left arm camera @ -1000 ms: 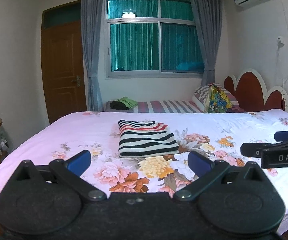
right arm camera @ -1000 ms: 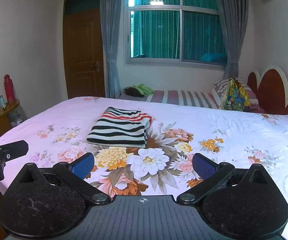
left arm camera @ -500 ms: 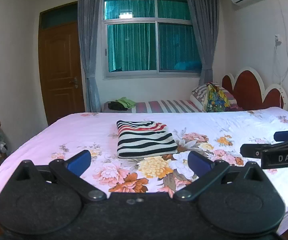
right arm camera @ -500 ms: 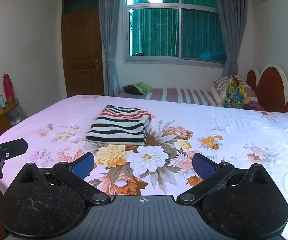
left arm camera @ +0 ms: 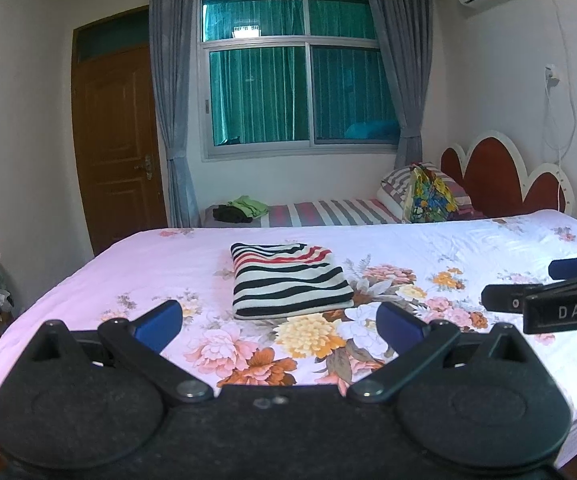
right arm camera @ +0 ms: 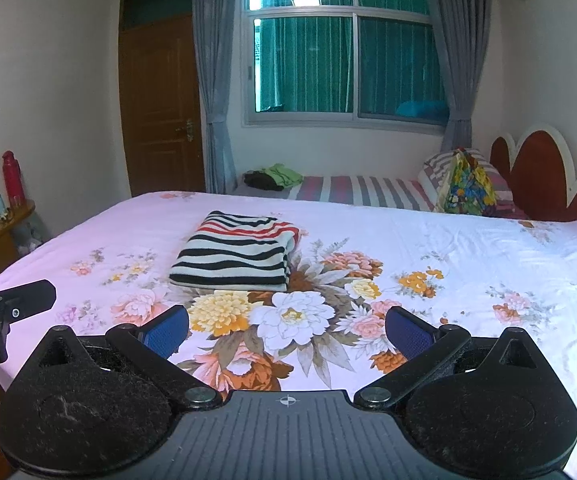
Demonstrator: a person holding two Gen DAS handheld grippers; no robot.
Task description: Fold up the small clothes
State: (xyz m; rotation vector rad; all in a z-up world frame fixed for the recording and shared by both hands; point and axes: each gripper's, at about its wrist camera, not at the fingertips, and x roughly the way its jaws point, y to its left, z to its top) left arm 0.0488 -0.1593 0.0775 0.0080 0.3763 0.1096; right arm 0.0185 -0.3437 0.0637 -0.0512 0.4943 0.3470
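Striped garment (left arm camera: 288, 280) sitting folded into a neat rectangle on the floral bed sheet (left arm camera: 468, 240), roughly mid-bed, well apart from both tools. Left gripper (left arm camera: 278, 318) spread wide, nothing between the blue pads (left arm camera: 156, 320). Right gripper (right arm camera: 286, 328) same story: wide apart, empty, hovering over the near edge of the bed.

Key bit for whatever comes next: bundle lies straight ahead and farther in from both grippers. Dead centre ahead in the left wrist view, ahead and off to the left in the right wrist view (right arm camera: 236, 252), so probably a touch closer to the left one, though not by much. Long axis seems to run away from the cameras, toward the window side, with one short end facing the tools. Hard to tell which edge carries the fold.

Looks pretty much done folding-wise, judging by how tidy the stack sits. Any further fold or pickup needs a forward reach across the sheet first. Green and dark clothes (right arm camera: 274, 176) waiting on the far striped bed, possibly next up.
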